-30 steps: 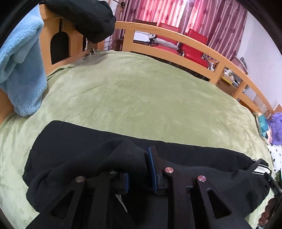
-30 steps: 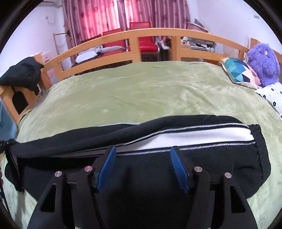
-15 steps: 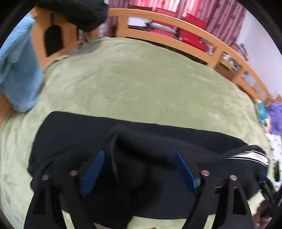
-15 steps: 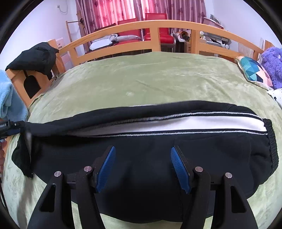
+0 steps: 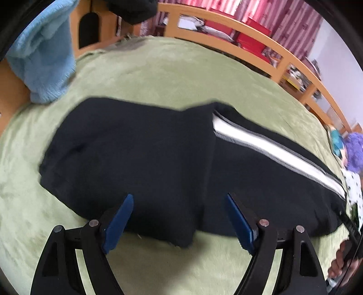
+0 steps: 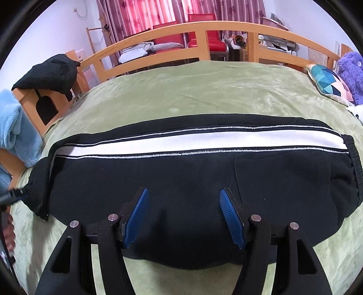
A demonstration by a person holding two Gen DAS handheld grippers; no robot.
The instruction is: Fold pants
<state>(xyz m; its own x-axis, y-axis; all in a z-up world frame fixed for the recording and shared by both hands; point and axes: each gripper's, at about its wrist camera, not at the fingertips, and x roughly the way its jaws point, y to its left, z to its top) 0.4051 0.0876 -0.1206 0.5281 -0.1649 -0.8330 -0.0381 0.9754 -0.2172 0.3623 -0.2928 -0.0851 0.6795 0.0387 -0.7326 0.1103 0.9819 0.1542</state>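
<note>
A green plush blanket [image 6: 204,95] covers the bed and fills the middle of the frame. A curved wooden rail [image 6: 204,29] runs across the top, with red chairs [image 6: 199,27] and pink patterned curtains [image 6: 172,11] behind it. White walls [image 6: 56,29] show at upper left.

The pants [image 6: 192,181] lie folded lengthwise across the near part of the bed [image 6: 204,95], one layer lapped over their left half, with a towel [image 5: 43,61] over the left edge, a jacket [image 6: 47,74] at the far left corner, and a pillow [image 6: 329,82] at the right edge.
</note>
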